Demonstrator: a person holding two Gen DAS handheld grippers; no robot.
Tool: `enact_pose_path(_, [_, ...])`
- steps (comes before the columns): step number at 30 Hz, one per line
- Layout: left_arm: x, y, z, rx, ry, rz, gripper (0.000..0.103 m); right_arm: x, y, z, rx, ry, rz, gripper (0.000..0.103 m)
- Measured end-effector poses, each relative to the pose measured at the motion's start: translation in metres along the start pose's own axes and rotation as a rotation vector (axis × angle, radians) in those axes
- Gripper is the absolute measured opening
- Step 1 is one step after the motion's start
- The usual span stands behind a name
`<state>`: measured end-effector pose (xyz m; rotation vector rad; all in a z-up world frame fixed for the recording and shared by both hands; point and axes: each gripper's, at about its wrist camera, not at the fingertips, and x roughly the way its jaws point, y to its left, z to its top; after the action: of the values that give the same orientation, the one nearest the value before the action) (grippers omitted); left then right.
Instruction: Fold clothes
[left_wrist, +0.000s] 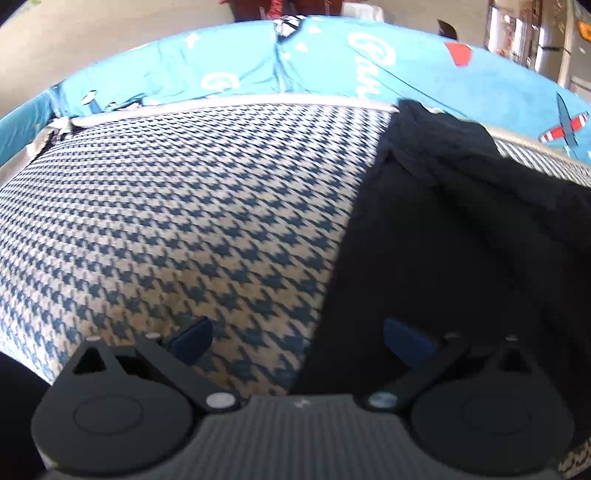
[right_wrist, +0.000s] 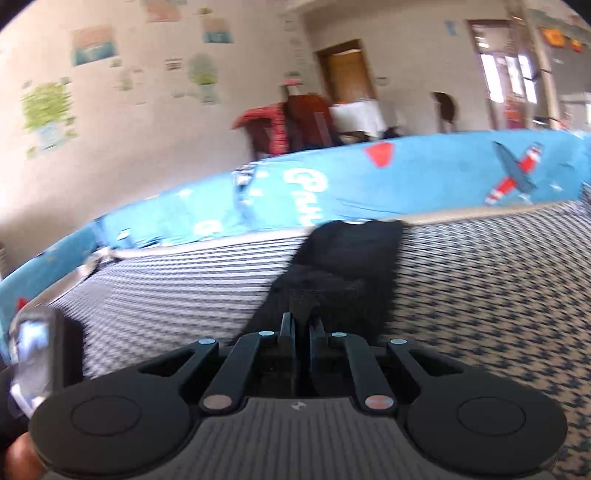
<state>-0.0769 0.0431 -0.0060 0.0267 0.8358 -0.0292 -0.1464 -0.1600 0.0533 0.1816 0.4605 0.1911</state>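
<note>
A black garment lies on the houndstooth cover, filling the right half of the left wrist view. My left gripper hovers low over the garment's left edge, open, with nothing between its blue pads. In the right wrist view the same black garment stretches away from me in a long strip. My right gripper is shut on a bunched fold of that black cloth, which rises just beyond the fingertips.
A bright blue sheet with planes and lettering runs along the far side of the houndstooth cover. Beyond it stand a wall with posters, dark red furniture and a doorway. The other gripper's camera shows at the lower left.
</note>
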Motion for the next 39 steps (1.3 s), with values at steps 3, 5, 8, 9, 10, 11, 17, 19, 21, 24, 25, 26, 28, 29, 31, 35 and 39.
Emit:
enact_pose_path(3, [-0.005,0.017,0.004,-0.043,-0.032,0.035,0.103,0.005,0.026,-0.003,-0.037,0.020,0.082,0.009])
enact_pose_path(5, [-0.008,0.031,0.007,-0.078,-0.052,0.060,0.103,0.013,0.041,-0.009,-0.067,0.047,0.126,0.009])
enact_pose_path(8, [-0.014,0.051,0.009,-0.137,-0.073,0.092,0.103,0.031,0.062,-0.024,-0.113,0.100,0.167,0.009])
enact_pose_path(9, [-0.016,0.057,0.010,-0.151,-0.081,0.106,0.103,0.038,0.068,-0.030,-0.127,0.119,0.176,0.009])
enact_pose_path(10, [-0.018,0.062,0.010,-0.163,-0.085,0.115,0.103,0.045,0.073,-0.036,-0.141,0.138,0.186,0.009])
enact_pose_path(11, [-0.020,0.066,0.010,-0.175,-0.089,0.123,0.103,0.051,0.078,-0.042,-0.156,0.156,0.195,0.010])
enact_pose_path(17, [-0.023,0.071,0.013,-0.185,-0.098,0.117,0.103,0.079,0.092,-0.060,-0.243,0.217,0.217,0.011])
enact_pose_path(19, [-0.024,0.072,0.014,-0.188,-0.101,0.114,0.103,0.080,0.093,-0.062,-0.247,0.240,0.226,0.014])
enact_pose_path(21, [-0.025,0.074,0.015,-0.190,-0.104,0.111,0.103,0.078,0.092,-0.062,-0.257,0.266,0.243,0.015])
enact_pose_path(24, [-0.023,0.070,0.015,-0.177,-0.102,0.104,0.103,0.073,0.089,-0.065,-0.269,0.304,0.252,0.022])
enact_pose_path(25, [-0.023,0.068,0.014,-0.171,-0.099,0.100,0.103,0.071,0.085,-0.065,-0.258,0.309,0.244,0.022])
enact_pose_path(26, [-0.023,0.065,0.013,-0.160,-0.097,0.097,0.103,0.068,0.082,-0.065,-0.247,0.312,0.235,0.022])
enact_pose_path(28, [-0.023,0.060,0.011,-0.139,-0.099,0.095,0.103,0.060,0.072,-0.064,-0.226,0.305,0.199,0.023])
enact_pose_path(29, [-0.024,0.058,0.011,-0.129,-0.102,0.094,0.103,0.057,0.067,-0.064,-0.215,0.301,0.181,0.024])
enact_pose_path(31, [-0.024,0.052,0.010,-0.110,-0.102,0.081,0.103,0.048,0.056,-0.062,-0.188,0.287,0.144,0.025])
enact_pose_path(35, [-0.023,0.040,0.006,-0.064,-0.095,0.049,0.103,0.028,0.030,-0.058,-0.132,0.252,0.063,0.030])
enact_pose_path(39, [-0.027,0.025,0.003,-0.011,-0.113,0.018,0.103,0.017,0.006,-0.054,-0.068,0.245,-0.019,0.030])
